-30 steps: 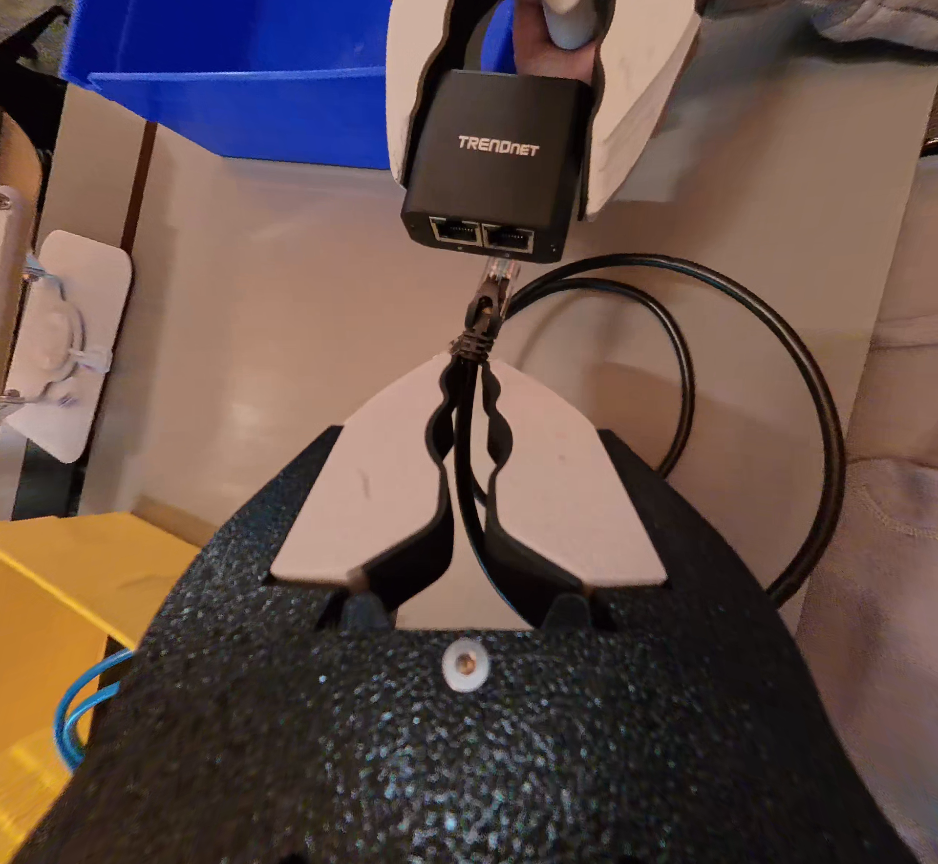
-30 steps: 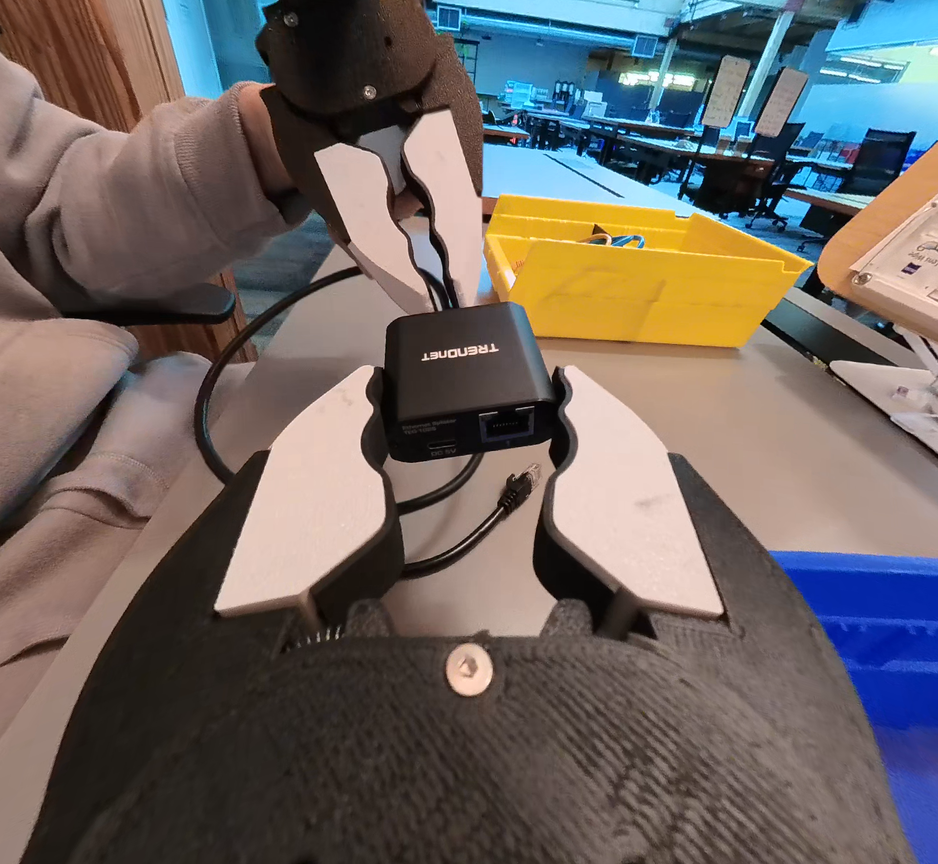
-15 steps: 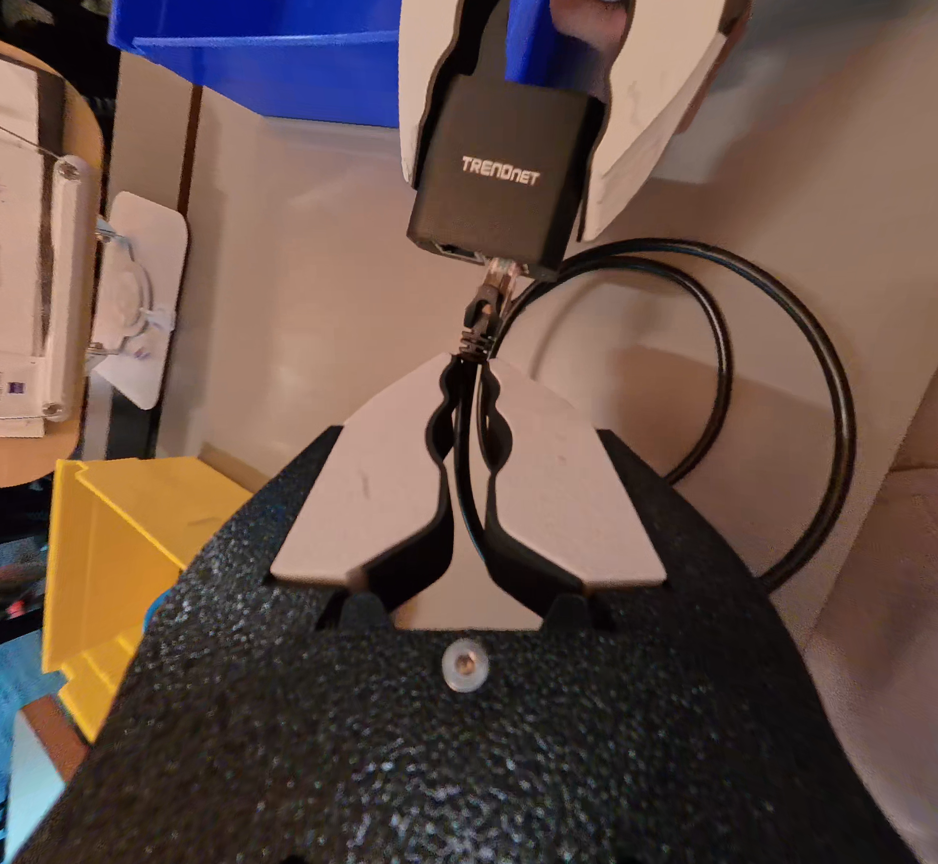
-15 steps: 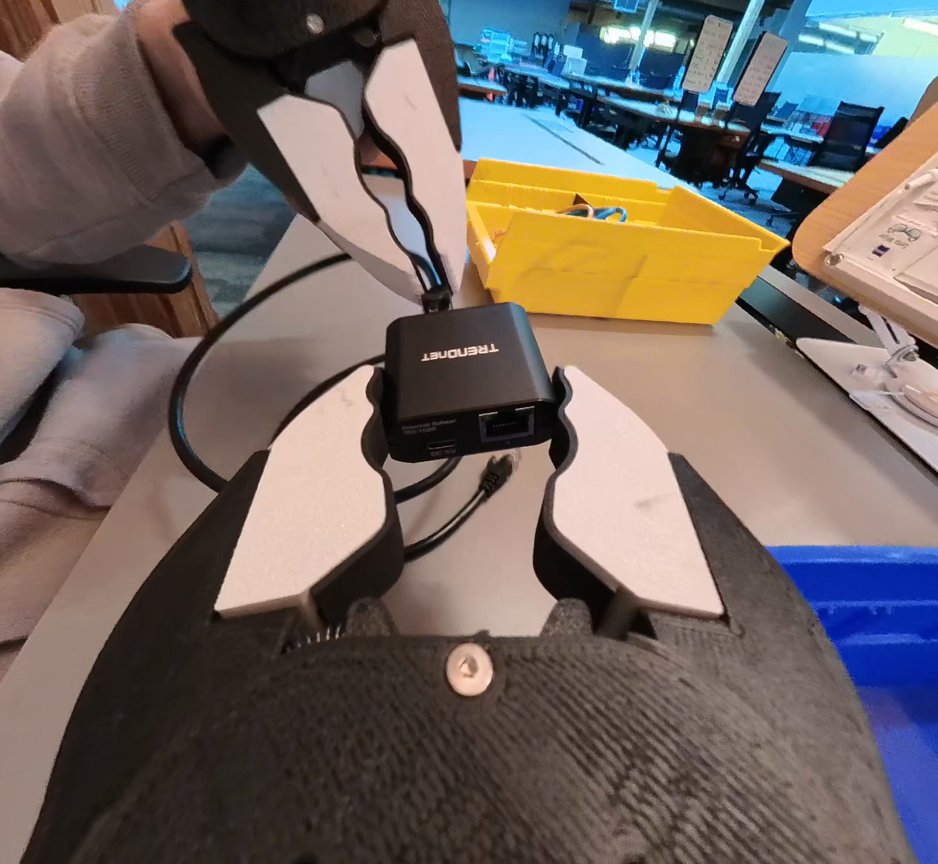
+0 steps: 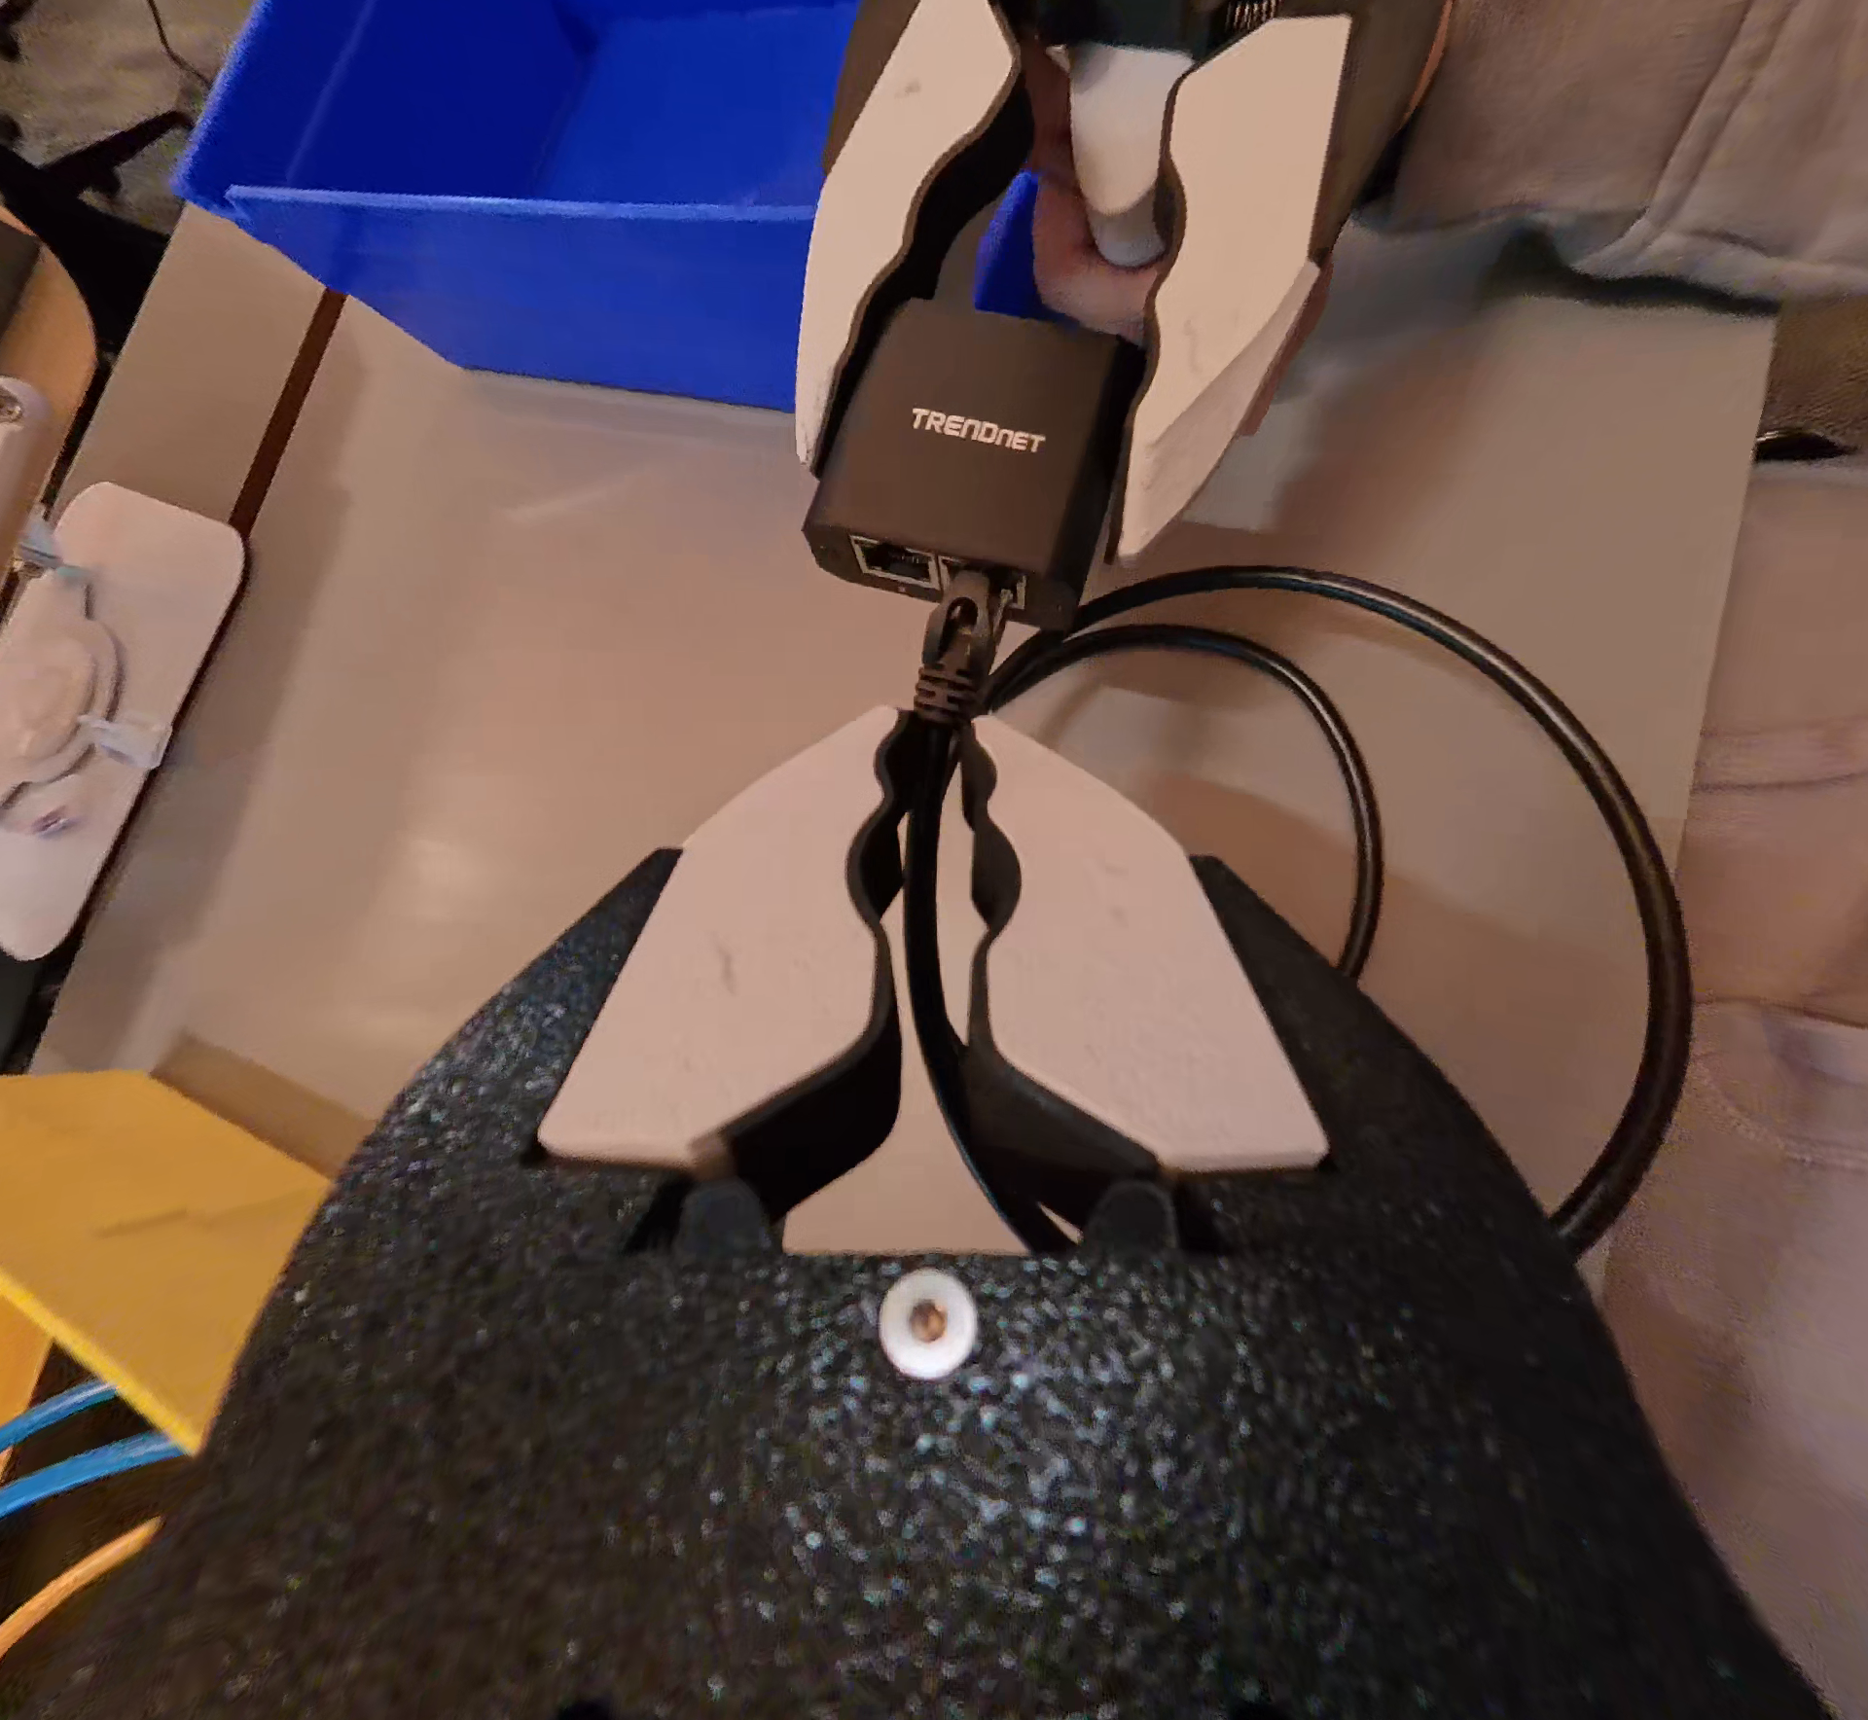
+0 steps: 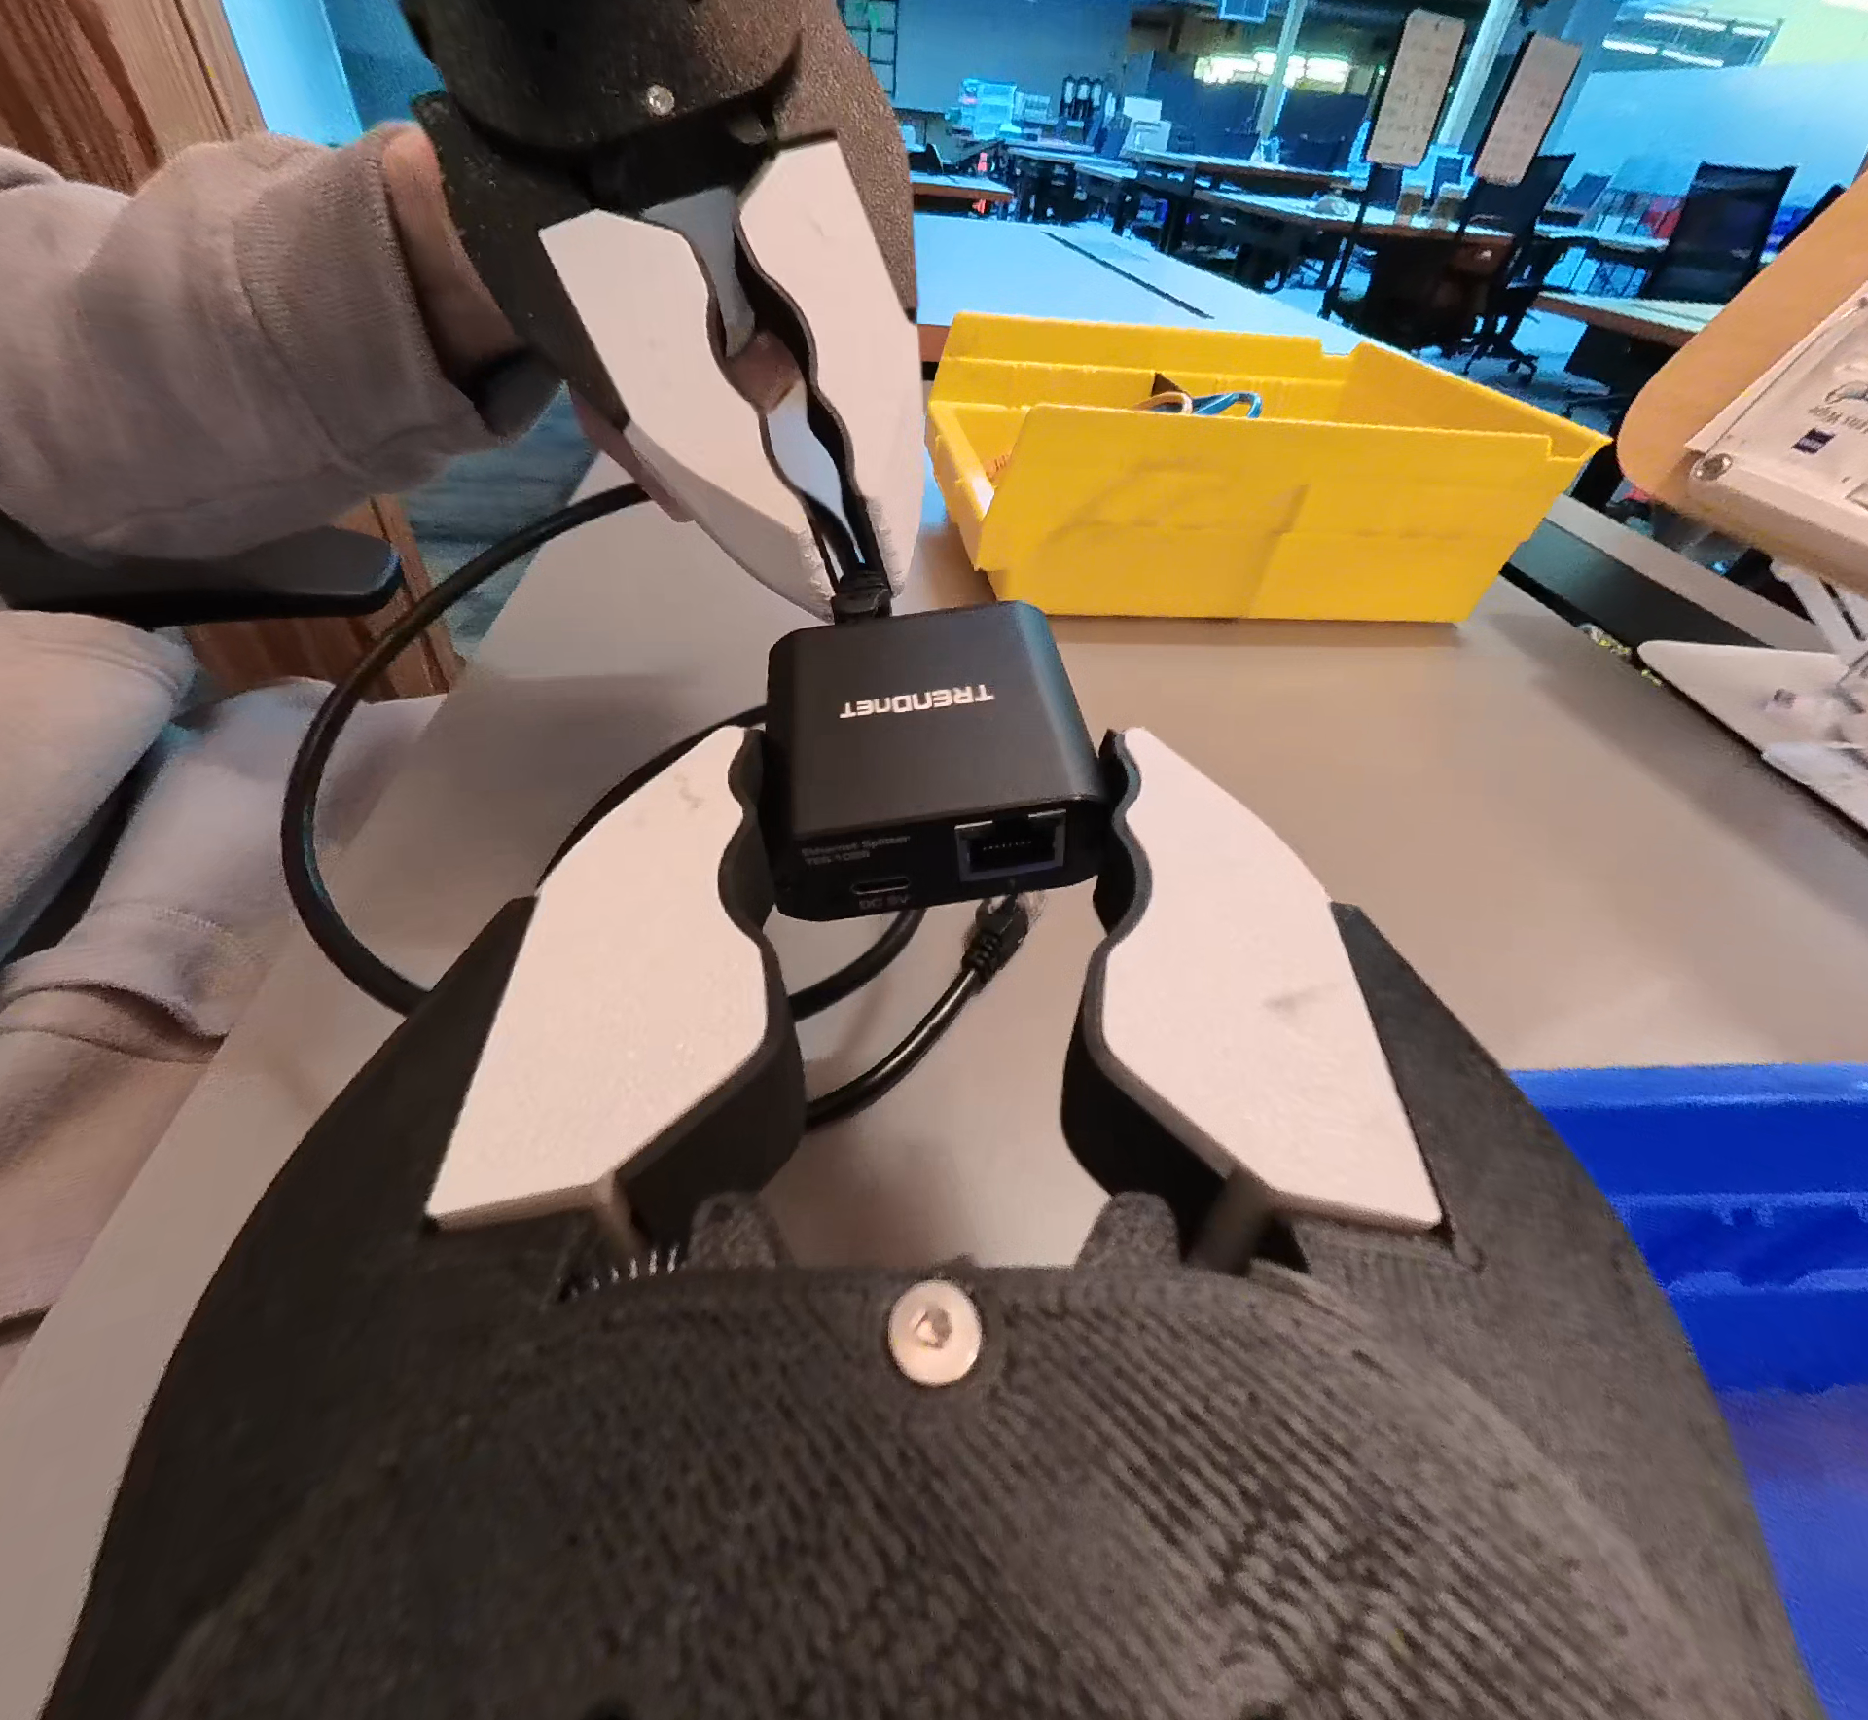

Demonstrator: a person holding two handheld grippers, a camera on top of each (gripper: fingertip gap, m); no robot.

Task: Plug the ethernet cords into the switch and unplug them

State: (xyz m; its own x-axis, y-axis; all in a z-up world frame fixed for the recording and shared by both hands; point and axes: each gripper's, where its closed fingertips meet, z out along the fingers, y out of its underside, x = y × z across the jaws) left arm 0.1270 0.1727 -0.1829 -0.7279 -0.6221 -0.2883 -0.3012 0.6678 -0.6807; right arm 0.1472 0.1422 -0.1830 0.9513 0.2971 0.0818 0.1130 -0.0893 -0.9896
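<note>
Big open workshop behind a grey bench (image 6: 1365, 762). Right gripper (image 6: 925, 822) is clamped on the switch (image 6: 925, 731), held above the bench. Left gripper (image 5: 930, 742) pinches the black ethernet cord (image 5: 1516, 711), plug (image 5: 960, 630) in line with the right-hand port and looks partly seated.

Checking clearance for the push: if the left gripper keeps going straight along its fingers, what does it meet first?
Probably the switch: the left gripper points right at its port face, with only the cord's plug between. The right gripper holds the switch beyond.
</note>
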